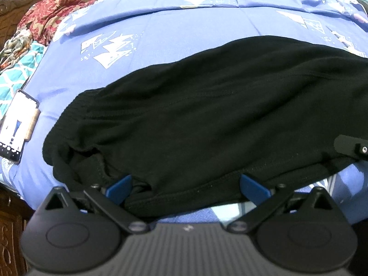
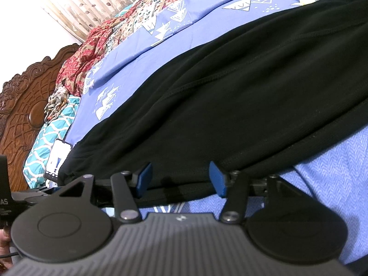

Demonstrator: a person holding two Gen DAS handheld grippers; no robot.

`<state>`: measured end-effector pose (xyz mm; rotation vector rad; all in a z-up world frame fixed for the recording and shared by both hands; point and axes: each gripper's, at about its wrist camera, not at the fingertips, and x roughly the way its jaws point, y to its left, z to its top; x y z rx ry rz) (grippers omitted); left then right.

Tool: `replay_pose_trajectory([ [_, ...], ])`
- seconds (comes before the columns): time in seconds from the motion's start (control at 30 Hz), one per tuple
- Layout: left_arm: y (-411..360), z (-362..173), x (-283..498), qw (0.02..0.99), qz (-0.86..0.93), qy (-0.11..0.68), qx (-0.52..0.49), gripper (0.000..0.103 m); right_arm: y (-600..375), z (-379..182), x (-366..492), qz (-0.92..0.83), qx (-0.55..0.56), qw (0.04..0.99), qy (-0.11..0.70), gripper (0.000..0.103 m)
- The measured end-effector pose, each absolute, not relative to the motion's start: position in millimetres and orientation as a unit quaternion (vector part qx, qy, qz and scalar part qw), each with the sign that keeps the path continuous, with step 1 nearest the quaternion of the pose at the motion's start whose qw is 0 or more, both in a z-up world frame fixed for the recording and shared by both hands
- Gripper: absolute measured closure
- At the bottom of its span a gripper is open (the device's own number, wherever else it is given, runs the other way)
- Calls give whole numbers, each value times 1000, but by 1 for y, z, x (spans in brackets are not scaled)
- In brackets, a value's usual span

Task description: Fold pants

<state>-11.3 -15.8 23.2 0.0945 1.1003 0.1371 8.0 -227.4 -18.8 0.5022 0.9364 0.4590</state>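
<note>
Black pants [image 1: 207, 105] lie spread across a blue patterned bedsheet [image 1: 161, 30], with the waist end at the left. My left gripper [image 1: 186, 188] stands wide open at the near edge. Its blue pads [image 1: 119, 188] sit on either side of a bunched stretch of hem without pressing it. In the right wrist view the pants [image 2: 253, 92] fill the middle. My right gripper [image 2: 181, 179] is open at the same near hem, its blue pads [image 2: 218, 179] apart with flat fabric between them. A black part of the right gripper [image 1: 352, 147] rests on the pants at the right edge.
A phone [image 1: 18, 124] with a lit screen lies on the sheet left of the pants, also seen as the phone [image 2: 57, 158]. Red and teal patterned cloths [image 1: 46, 16] are heaped at the far left. A carved wooden headboard [image 2: 23, 105] rises beyond them.
</note>
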Motion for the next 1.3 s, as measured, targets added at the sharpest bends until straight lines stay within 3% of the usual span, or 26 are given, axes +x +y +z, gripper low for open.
replay_pose_trajectory([
  [0.43, -11, 45, -24, 860, 94, 499, 45, 0, -223, -18, 4, 217, 232, 839, 442, 45],
  [0.67, -1, 46, -24, 858, 105, 502, 32, 0, -213, 2, -10, 273, 191, 862, 382, 46],
  [0.9, 3, 38, -24, 849, 107, 516, 30, 0, -209, -8, -5, 279, 188, 848, 410, 63],
  [1.3, 4, 29, -28, 841, 104, 530, 25, 0, -186, 6, -2, 292, 156, 858, 392, 64],
])
